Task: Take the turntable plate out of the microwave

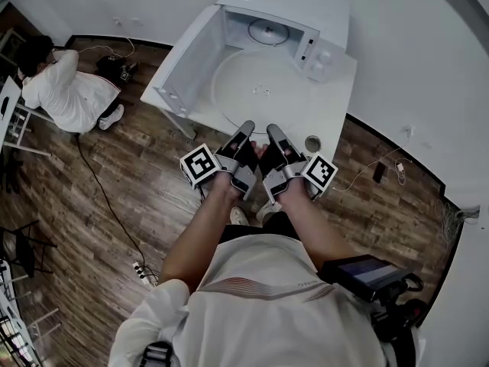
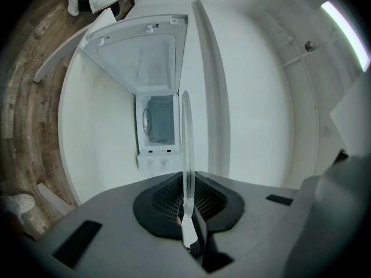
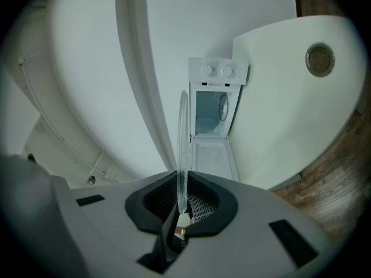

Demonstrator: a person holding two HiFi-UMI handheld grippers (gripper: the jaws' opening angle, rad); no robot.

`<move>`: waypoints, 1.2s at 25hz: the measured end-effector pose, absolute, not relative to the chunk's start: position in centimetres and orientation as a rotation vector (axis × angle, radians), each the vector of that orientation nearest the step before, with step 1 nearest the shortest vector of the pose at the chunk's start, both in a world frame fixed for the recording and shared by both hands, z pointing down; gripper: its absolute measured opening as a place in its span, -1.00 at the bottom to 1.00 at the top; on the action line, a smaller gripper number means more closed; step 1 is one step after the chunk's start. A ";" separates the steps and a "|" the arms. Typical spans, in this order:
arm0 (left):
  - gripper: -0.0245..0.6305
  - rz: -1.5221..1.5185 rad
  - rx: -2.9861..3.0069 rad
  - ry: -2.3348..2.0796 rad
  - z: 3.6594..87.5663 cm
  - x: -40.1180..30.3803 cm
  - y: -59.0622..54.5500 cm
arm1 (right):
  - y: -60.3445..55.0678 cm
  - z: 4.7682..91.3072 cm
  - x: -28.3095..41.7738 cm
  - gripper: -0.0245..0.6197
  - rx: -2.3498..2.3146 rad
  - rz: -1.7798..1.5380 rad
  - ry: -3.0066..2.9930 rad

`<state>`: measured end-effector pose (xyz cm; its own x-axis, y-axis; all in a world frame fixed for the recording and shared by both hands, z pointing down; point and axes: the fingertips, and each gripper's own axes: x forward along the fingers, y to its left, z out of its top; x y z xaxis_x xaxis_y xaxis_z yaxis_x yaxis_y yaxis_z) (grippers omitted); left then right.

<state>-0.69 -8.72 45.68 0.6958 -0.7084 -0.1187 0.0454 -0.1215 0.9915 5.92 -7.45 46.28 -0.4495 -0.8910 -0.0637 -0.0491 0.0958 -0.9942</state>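
The clear glass turntable plate (image 1: 256, 90) is out of the white microwave (image 1: 294, 21) and hangs level above the white table (image 1: 340, 90). My left gripper (image 1: 246, 131) and right gripper (image 1: 273, 134) are side by side, each shut on the plate's near rim. In the left gripper view the plate (image 2: 186, 143) shows edge-on, running from the left gripper (image 2: 186, 213) toward the microwave (image 2: 157, 132). The right gripper view shows the same glass edge (image 3: 183, 143) pinched in the right gripper (image 3: 181, 207), with the microwave (image 3: 211, 112) beyond. The microwave door (image 1: 183, 67) stands wide open to the left.
A small round cup (image 1: 312, 143) stands at the table's near edge, right of my right gripper. A metal ring part (image 1: 267, 30) lies inside the microwave cavity. A person (image 1: 65, 90) sits on the wooden floor at far left, with cables and a power strip (image 1: 141, 270) nearby.
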 end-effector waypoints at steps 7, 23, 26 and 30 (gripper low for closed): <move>-0.80 -0.734 1.563 -0.578 43.8 -0.6 -6.9 | -5.9 44.6 5.9 -0.81 -0.914 -1.464 1.664; -0.80 -0.774 1.588 -0.610 40.8 1.5 -4.1 | -3.5 41.7 8.3 -0.81 -0.858 -1.460 1.725; -0.80 -0.772 1.584 -0.612 40.6 0.7 -5.0 | -4.3 41.4 7.4 -0.81 -0.856 -1.462 1.723; -0.80 -0.768 1.575 -0.612 41.0 0.3 -5.4 | -4.8 41.3 7.0 -0.81 -0.854 -1.465 1.721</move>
<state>0.27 -5.43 40.98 0.6411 -0.7557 -0.1337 0.0384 -0.1423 0.9891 7.01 -4.77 41.34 -0.5296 -0.8425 -0.0984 -0.0373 0.1390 -0.9896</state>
